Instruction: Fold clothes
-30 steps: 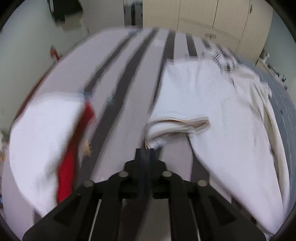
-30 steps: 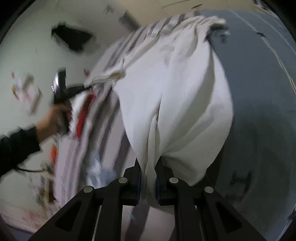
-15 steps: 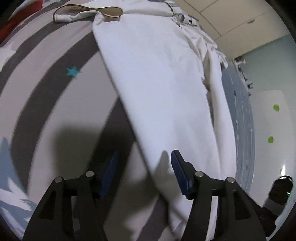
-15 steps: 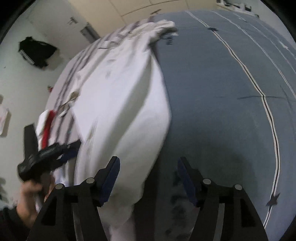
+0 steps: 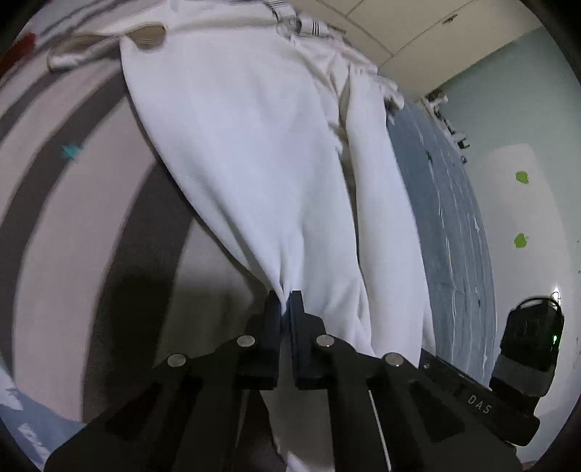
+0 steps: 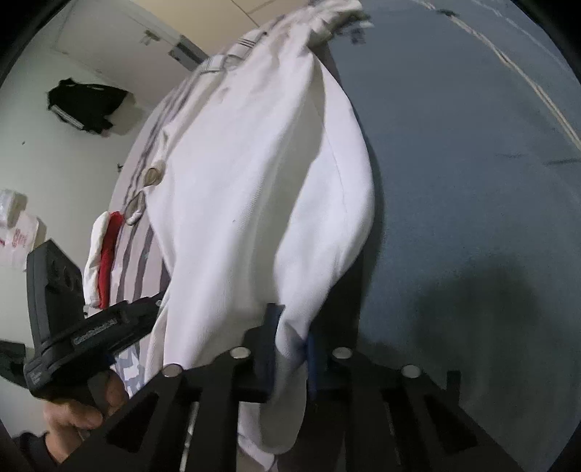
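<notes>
Both jaws, open half a second ago, now pinch the white garment [image 5: 254, 152]: left gripper [image 5: 285, 303], right gripper [image 6: 290, 339]; cloth runs toward 12 o'clock

I see a white garment [image 5: 254, 152] with a tan-lined collar [image 5: 149, 34], grey-and-dark striped bedding [image 5: 72, 188] with a teal star [image 5: 72, 151], a blue sheet [image 6: 472, 181], and black grippers with blue pads [image 6: 267, 341].
</notes>
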`<state>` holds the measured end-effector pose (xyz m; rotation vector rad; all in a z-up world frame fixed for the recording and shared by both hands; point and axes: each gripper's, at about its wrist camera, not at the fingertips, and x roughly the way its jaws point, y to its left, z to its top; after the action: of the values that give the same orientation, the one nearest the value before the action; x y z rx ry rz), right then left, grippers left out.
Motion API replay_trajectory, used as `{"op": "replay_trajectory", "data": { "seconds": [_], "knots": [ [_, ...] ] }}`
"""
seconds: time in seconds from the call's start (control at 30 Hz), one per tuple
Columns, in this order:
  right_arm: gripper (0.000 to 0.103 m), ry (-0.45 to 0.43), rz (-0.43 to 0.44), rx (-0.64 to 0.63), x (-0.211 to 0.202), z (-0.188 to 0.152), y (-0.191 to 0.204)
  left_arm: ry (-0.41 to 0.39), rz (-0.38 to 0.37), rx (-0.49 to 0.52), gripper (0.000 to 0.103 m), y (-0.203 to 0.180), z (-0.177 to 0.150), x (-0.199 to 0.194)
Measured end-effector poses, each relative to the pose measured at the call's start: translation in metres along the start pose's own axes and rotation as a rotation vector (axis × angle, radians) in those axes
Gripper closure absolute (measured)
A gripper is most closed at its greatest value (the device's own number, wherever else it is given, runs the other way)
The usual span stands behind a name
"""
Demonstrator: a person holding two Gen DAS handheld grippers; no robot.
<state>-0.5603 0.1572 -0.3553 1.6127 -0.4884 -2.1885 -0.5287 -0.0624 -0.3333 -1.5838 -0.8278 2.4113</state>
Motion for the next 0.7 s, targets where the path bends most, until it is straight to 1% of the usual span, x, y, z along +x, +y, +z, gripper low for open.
{"op": "replay_trajectory", "data": {
  "seconds": [0.03,0.13,0.2,0.27,0.33,0.43,0.5,0.53,0.57,0.63,0.67,0.7],
  "knots": [
    [0.099,-0.009,-0.001,-0.006,-0.005,-0.002,0.001,-0.021,0.007,-0.002,0.100,0.005,-0.003,-0.010],
    [0.100,-0.036,-0.018,0.000,-0.027,-0.012,-0.004,-0.068,0.068,-0.004,0.100,0.028,-0.006,-0.051],
    [0.100,-0.041,-0.027,0.024,-0.046,-0.020,-0.018,-0.086,0.094,-0.035,0.101,0.057,-0.002,-0.081],
    [0.100,-0.035,-0.037,0.049,-0.061,-0.028,-0.031,-0.097,0.129,-0.068,0.101,0.090,0.004,-0.114],
    [0.100,-0.020,-0.062,0.062,-0.082,-0.043,-0.046,-0.106,0.185,-0.072,0.101,0.121,0.000,-0.152],
    [0.100,0.026,-0.096,0.075,-0.109,-0.071,-0.065,-0.105,0.276,-0.073,0.101,0.151,0.013,-0.183],
    [0.101,0.066,-0.119,0.081,-0.121,-0.091,-0.073,-0.093,0.331,-0.057,0.101,0.163,0.008,-0.192],
    [0.101,0.083,-0.130,0.084,-0.123,-0.100,-0.074,-0.066,0.352,-0.048,0.100,0.166,0.004,-0.188],
    [0.101,0.101,-0.141,0.084,-0.123,-0.110,-0.074,-0.039,0.407,-0.024,0.100,0.167,0.000,-0.183],
    [0.100,0.130,-0.171,0.075,-0.120,-0.128,-0.073,0.001,0.522,0.018,0.095,0.172,-0.009,-0.173],
    [0.100,0.135,-0.176,0.080,-0.117,-0.134,-0.071,0.024,0.515,-0.007,0.087,0.177,-0.016,-0.171],
    [0.100,0.138,-0.161,0.097,-0.112,-0.139,-0.070,0.048,0.499,-0.037,0.077,0.181,-0.025,-0.169]
  ]
}}
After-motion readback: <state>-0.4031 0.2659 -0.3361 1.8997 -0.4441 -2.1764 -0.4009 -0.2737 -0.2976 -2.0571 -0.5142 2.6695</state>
